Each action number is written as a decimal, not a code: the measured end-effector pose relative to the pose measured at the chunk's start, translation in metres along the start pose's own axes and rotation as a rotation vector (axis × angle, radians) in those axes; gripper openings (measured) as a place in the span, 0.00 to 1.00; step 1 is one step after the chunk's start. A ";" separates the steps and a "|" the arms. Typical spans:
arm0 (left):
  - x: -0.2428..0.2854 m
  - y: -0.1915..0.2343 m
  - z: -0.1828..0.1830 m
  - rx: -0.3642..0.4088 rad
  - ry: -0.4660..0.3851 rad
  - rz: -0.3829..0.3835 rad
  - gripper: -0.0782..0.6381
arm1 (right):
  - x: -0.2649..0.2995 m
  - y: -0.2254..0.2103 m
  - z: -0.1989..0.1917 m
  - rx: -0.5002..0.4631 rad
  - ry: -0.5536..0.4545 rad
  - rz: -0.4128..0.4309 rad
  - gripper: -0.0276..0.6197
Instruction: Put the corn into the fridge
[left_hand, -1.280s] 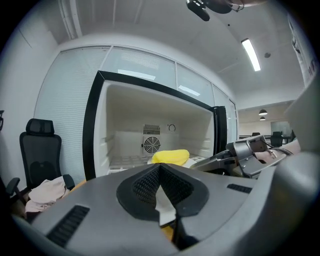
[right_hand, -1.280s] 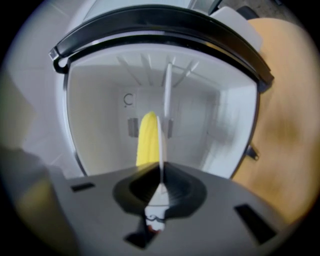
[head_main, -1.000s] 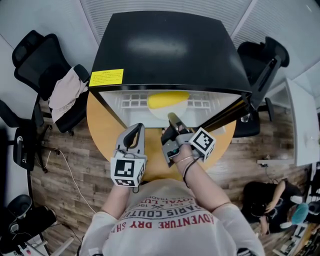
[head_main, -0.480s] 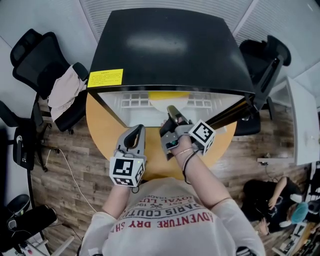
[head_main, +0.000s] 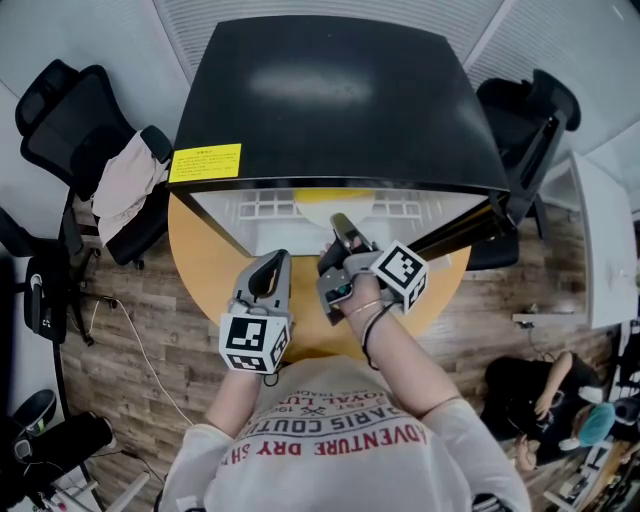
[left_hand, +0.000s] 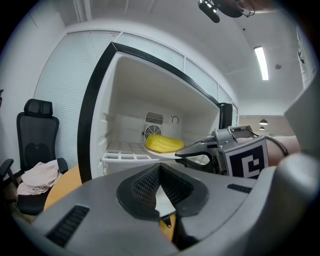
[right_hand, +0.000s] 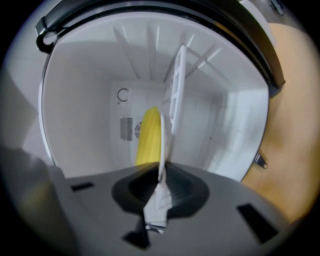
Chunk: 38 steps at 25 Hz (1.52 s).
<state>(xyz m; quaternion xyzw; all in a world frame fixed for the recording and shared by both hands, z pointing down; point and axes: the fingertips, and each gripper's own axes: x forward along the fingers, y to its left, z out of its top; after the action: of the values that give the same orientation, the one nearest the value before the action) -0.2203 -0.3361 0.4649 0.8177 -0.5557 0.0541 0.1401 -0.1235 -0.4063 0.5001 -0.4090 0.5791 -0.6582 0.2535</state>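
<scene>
Head view first: the black top of the fridge (head_main: 330, 100) hides nearly all of its inside. Only a yellow sliver of the corn (head_main: 335, 194) peeks out under the front edge, lying on a white plate (head_main: 335, 212). The right gripper (head_main: 341, 236) reaches to that plate, though its grip cannot be read from up here. The left gripper (head_main: 268, 265) hangs just beside it over the round wooden table (head_main: 205, 262). There is plank floor (head_main: 130, 340) all around, and an office chair (head_main: 60, 105) at the left with a pale cloth (head_main: 122, 185) draped on it (another person is cut off in the bottom right corner).

Left gripper view: its own jaws are pressed together at the tips, with nothing between them. Beyond them the whole corn (left_hand: 162, 144) shows on the plate (left_hand: 186, 154), inside the white compartment and in front of a round vent (left_hand: 153, 131). Whether the plate rests on the slotted shelf (left_hand: 122, 156) cannot be told. The right gripper (left_hand: 186, 151) comes in from the right at the plate's near rim.

Right gripper view: this one is rolled sideways and blurred near the jaws. They pinch the plate's rim (right_hand: 162, 155), and the plate shows edge-on as a thin white strip. The corn (right_hand: 148, 135) lies against its left face. The table (right_hand: 295, 125) shows at the right edge.
</scene>
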 end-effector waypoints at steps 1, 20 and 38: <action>0.000 0.000 0.000 -0.001 0.000 0.000 0.14 | 0.000 0.001 0.000 -0.007 -0.001 -0.008 0.14; -0.008 -0.015 0.011 0.026 -0.030 -0.031 0.14 | -0.056 -0.022 -0.040 -0.251 0.150 0.014 0.11; -0.034 -0.045 0.017 0.100 -0.071 -0.036 0.14 | -0.114 0.065 -0.048 -1.598 -0.107 0.124 0.09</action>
<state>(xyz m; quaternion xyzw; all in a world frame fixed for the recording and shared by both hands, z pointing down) -0.1930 -0.2953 0.4326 0.8350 -0.5420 0.0499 0.0803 -0.1109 -0.3004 0.4094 -0.4647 0.8839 -0.0090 -0.0524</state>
